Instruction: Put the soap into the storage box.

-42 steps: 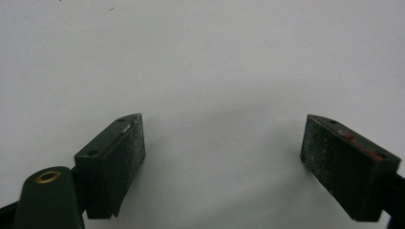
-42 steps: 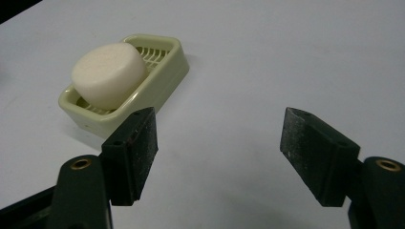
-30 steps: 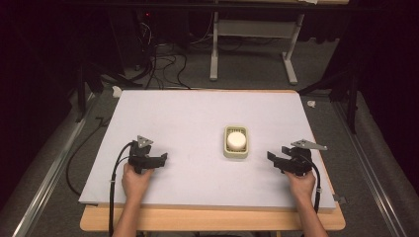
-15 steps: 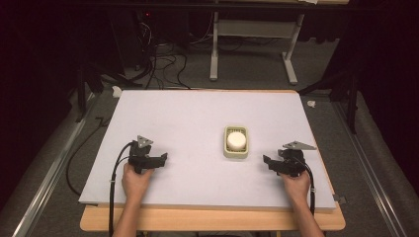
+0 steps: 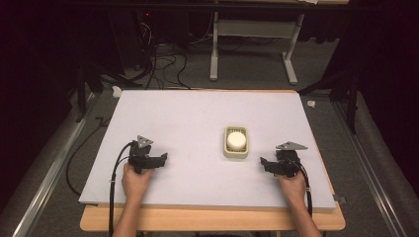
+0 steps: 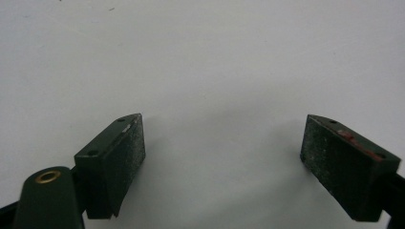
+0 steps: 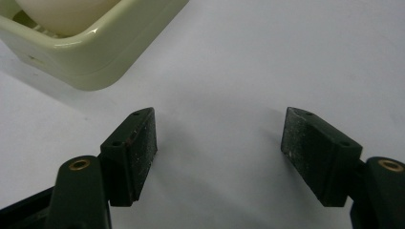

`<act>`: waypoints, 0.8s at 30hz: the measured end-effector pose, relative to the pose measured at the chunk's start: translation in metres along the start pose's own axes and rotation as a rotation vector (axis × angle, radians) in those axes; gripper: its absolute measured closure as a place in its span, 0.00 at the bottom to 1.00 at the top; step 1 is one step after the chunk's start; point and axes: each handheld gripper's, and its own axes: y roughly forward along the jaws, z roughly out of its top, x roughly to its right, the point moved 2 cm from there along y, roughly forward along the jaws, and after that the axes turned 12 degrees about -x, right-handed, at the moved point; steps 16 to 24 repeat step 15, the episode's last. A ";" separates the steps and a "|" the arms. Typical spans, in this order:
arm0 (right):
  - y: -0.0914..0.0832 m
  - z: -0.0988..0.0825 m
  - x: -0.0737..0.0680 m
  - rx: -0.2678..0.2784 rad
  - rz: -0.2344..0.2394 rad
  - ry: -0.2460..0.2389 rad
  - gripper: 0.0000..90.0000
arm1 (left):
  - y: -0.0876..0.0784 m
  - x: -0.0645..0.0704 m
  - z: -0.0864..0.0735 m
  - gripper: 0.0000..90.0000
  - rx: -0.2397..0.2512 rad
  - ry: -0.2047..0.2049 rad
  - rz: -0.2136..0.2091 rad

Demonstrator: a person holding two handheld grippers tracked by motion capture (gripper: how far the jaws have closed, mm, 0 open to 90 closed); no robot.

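Just left of the empty, parted right gripper [image 5: 264,165], cream dish [image 5: 236,142], long axis front-to-back.

We see the white worktop [image 5: 197,123] lit evenly from above while the room around it sinks into near black. In both gripper views the picture is dim and greyish; soft shadows lie under the jaws, and the dish [image 7: 95,52] shows a small glare.
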 end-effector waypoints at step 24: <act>0.001 -0.001 -0.003 0.003 -0.020 -0.018 0.30 | 0.000 0.000 0.000 0.17 0.001 -0.001 0.001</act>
